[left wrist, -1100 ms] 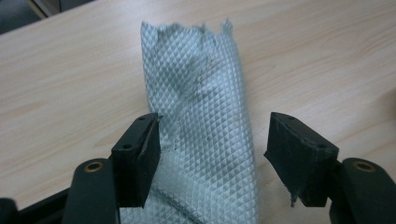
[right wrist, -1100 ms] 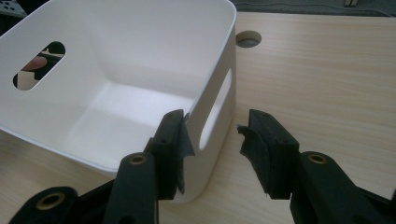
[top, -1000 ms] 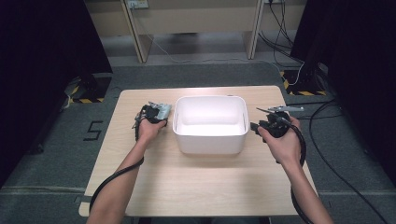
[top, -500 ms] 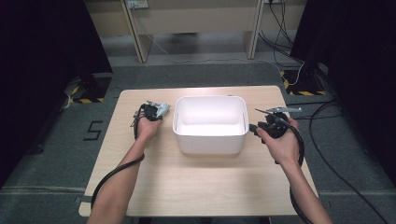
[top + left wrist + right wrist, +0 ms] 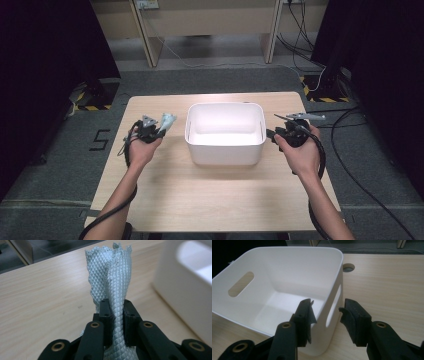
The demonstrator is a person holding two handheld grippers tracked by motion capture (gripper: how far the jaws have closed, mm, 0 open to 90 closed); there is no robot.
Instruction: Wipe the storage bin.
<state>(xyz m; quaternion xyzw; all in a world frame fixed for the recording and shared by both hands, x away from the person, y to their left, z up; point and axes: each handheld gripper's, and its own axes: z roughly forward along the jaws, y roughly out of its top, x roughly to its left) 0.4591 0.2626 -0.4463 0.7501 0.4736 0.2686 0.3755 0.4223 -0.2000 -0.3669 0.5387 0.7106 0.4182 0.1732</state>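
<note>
The wooden tabletop [image 5: 215, 200] is carrying one large thing, a white plastic bin [image 5: 225, 150] with handle slots, which is sitting at its middle and showing a bare inside. To the bin's left, the left tongs [image 5: 161, 126] are hanging above the wood with a pale blue-grey quilted cloth [image 5: 113, 285] pinched between their jaws; the jaws have just been closing, and in the left gripper view they are now pressing tight on the bunched fabric, whose frilled edge is sticking up past the tips. So the cloth is sitting in the left tongs, off the tabletop, beside the bin's left wall and not yet over it. The right tongs [image 5: 328, 312] are standing open with nothing between them, straddling the bin's right-hand wall at its handle slot without pressing on it, as if readying to steady it.

By my reading, the pick-up is done and the carry is beginning; what is left is bringing the cloth over the rim and letting it go inside, since nothing is lying in the bin so far.

Around the tabletop, grey carpet is running out to dark curtains at both sides, with cables trailing across the floor at the right and pale wooden furniture standing at the back.
</note>
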